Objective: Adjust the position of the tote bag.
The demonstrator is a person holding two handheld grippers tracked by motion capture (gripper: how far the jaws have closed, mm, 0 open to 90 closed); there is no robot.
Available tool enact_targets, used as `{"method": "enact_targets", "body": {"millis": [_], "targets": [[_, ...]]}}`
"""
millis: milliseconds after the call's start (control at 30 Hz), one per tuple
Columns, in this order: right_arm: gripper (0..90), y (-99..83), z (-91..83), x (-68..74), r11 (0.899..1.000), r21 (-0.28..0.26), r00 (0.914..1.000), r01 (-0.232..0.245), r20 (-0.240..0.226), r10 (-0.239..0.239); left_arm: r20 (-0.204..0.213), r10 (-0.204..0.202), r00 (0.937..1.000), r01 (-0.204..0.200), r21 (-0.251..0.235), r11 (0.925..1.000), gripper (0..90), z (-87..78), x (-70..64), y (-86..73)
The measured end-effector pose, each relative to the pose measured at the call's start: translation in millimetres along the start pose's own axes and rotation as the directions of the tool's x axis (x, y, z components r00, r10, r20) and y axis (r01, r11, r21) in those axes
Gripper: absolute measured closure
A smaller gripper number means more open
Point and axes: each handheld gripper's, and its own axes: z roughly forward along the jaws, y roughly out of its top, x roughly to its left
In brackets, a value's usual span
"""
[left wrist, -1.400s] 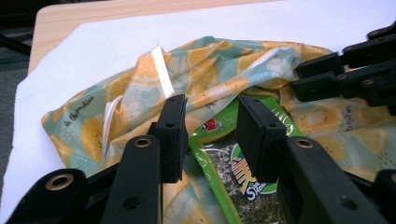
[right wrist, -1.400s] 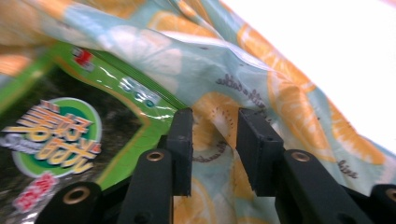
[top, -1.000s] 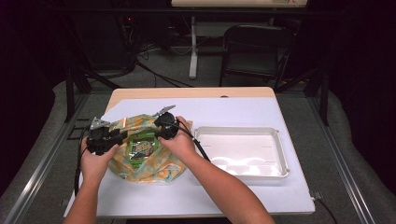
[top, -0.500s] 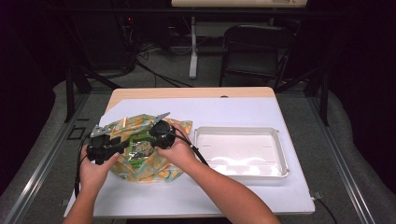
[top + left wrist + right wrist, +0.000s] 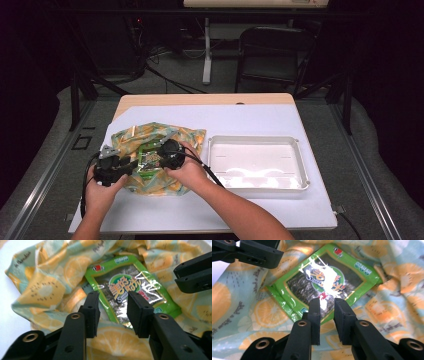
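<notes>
Two grippers over fruit-print cloth (image 5: pixel 150 142). L gripper (image 5: pixel 113 312) jaws apart, green seaweed packet (image 5: pixel 130 287) just ahead. R gripper (image 5: pixel 327 315) jaws narrowly apart, packet's near edge between tips. White tray (image 5: pixel 300 165) off to R.

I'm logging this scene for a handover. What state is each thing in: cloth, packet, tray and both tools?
Cloth: crumpled, spread on the table, fruit print up.
Packet: sealed as far as it shows, lying flat on the cloth, label up.
Tray: empty, upright, right of the cloth.
Left tool: open, jaws over the packet's edge, gripping nothing.
Right tool: jaws slightly apart, at the packet's near edge, holding nothing.
</notes>
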Motion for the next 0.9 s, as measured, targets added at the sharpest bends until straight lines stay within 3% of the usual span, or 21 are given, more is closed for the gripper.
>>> {"method": "enact_targets", "body": {"millis": [267,500,900], "targets": [[76.6,-15.3,-0.9,5.3,0.999,0.047,0.9995,0.027,-0.019,-0.026,0.018,0.053,0.9984,-0.054,0.046,0.9975,71.8,-3.2,-6.4,-9.8],[76.2,-29.9,-5.8,7.6,0.996,0.077,0.999,0.04,-0.022,-0.039,0.0,0.101,0.9949,-0.101,0.091,0.9907,72.8,-2.6,-12.2,-17.6],[74.0,-46.4,-0.8,7.2,0.993,0.113,0.9997,0.026,-0.007,-0.026,-0.004,0.08,0.9968,-0.078,0.134,0.988,72.7,-1.5,-6.5,-30.4]]}}
